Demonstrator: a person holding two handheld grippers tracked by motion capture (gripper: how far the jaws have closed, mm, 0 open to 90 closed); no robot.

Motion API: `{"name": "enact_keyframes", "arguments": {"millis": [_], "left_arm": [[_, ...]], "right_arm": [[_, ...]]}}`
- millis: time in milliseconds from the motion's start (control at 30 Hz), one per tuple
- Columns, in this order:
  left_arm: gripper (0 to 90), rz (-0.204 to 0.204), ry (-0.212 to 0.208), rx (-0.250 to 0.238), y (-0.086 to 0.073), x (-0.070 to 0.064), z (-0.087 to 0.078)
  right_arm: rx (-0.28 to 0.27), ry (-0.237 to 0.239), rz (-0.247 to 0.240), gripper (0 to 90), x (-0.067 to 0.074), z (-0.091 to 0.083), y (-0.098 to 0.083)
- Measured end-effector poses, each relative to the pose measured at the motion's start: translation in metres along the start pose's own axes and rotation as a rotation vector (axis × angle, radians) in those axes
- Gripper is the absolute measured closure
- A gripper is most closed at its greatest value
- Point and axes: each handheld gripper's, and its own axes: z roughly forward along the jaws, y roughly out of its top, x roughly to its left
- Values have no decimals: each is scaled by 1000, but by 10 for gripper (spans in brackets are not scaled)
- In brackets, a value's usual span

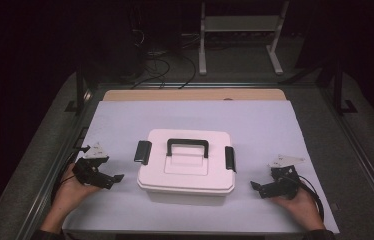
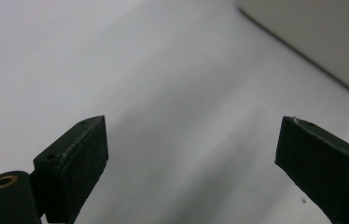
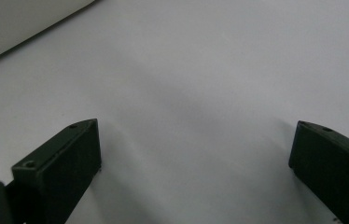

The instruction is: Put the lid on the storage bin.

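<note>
Box handle [image 1: 187, 147] overhead; wide-spread fingers [image 2: 77, 163] in left gripper view.

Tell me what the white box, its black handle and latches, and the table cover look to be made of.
White lidded rectangular box: likely moulded plastic, smooth, with rounded edges and a faint sheen. Black carrying handle and black side latches: probably plastic too, matte. Pale flat table cover: paper or thin sheet, matte; which one is unclear.
</note>
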Motion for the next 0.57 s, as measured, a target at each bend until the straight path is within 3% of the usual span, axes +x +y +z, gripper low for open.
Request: {"name": "enact_keyframes", "arguments": {"millis": [300, 567], "left_arm": [[75, -58, 16, -15, -26, 0, 12], [57, -77, 20, -20, -34, -1, 14]], "right_arm": [[-1, 0, -2, 16, 0, 0, 0], [-1, 0, -2, 16, 0, 0, 0]]}}
